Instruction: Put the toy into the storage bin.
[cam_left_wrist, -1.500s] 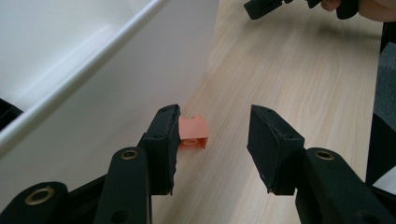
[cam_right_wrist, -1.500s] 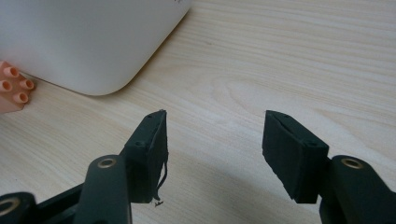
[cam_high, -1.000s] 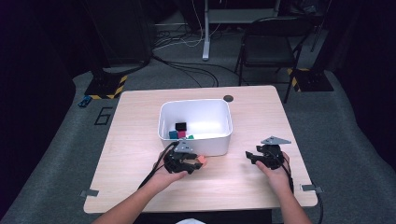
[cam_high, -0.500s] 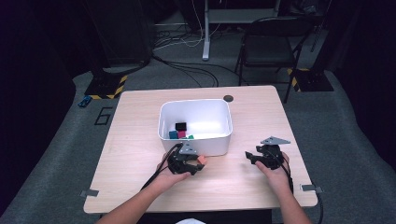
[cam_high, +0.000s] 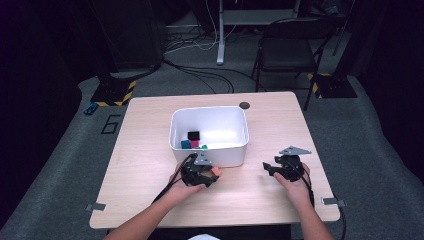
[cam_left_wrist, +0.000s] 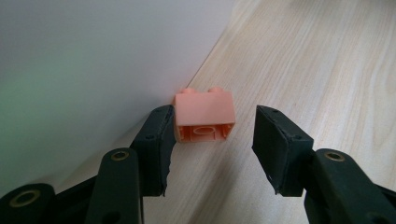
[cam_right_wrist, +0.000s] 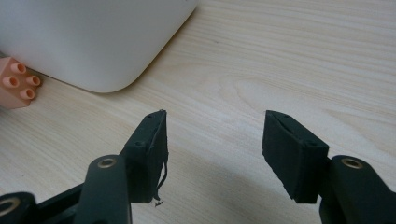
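Left gripper (cam_left_wrist: 212, 135): jaws parted, just been opening. Peach brick (cam_left_wrist: 204, 114) sits between them, lying on its side on the table (cam_high: 150, 150), close against the outer wall of the white bin (cam_high: 210, 156). One pad (cam_left_wrist: 159, 135) touches or nearly touches the brick; the other stands clear, so no grip. Right gripper (cam_right_wrist: 212, 149): open, holding nothing, over bare wood.

Risk: closing now may pinch only a corner, since the brick is off-centre toward one pad; it could twist or skid against the bin wall. Pushing forward could nudge the bin.

Versus a second ago: left gripper has edged nearer the bin; right hand unmoved
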